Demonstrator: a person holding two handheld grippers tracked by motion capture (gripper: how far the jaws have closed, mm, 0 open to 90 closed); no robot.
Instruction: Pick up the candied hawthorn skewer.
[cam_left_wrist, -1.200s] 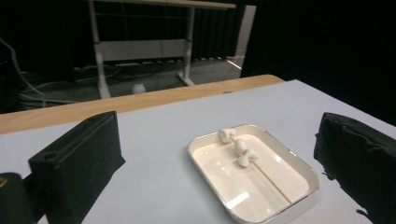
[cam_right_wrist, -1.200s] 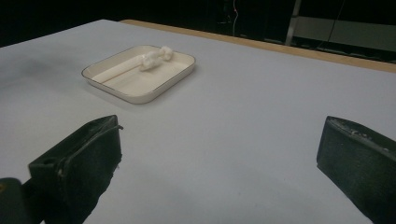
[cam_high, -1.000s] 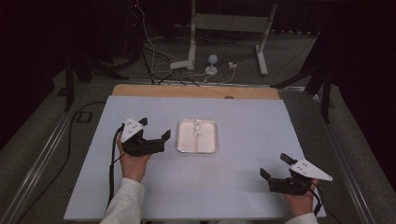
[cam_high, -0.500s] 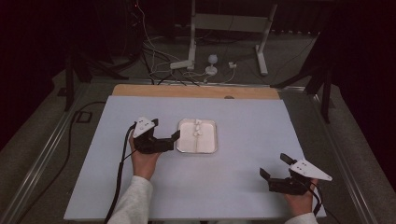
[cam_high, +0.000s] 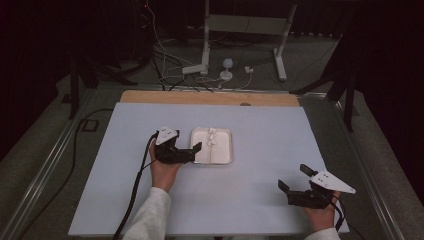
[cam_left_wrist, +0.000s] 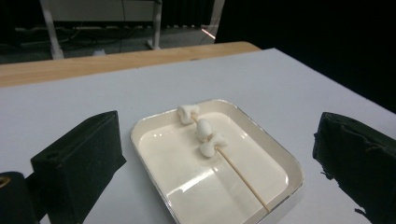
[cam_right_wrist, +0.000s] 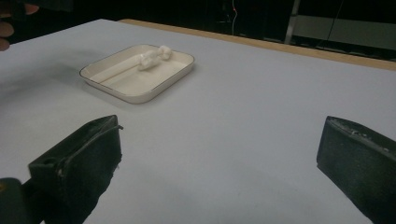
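- Nearest to the person, the right gripper (cam_high: 295, 188) sits low over the near right corner of the table (cam_high: 270, 125), jaws spread wide with nothing between them. Its own view looks across bare table toward the tray, so it's well apart from the action and basically parked.
- Next out, the left gripper (cam_high: 196, 151) is right at the left edge of the cream tray (cam_high: 225, 161). Its jaws are also spread wide and empty; in the left gripper view they frame the tray on either side, not touching anything that I can tell.
- The thing being gone after is the marshmallow skewer (cam_left_wrist: 219, 156), lying in the tray. The thin wooden stick runs toward the near rim, and three white marshmallows (cam_left_wrist: 204, 130) are bunched at the far end, with the farthest one resting against the far rim.
- Beyond that it's just the wooden strip (cam_high: 210, 97) along the far table edge, then cables and stand legs on the floor.
- What could go wrong, in my opinion:
  - The stick is thin and lies flat on a glossy tray bottom, so the pads may close over it and slip off.
  - The tray looks light. Bumping its rim would probably slide it, since the other gripper isn't steadying it.
  - Grabbing the marshmallows instead would likely squash them or pull one off the stick.
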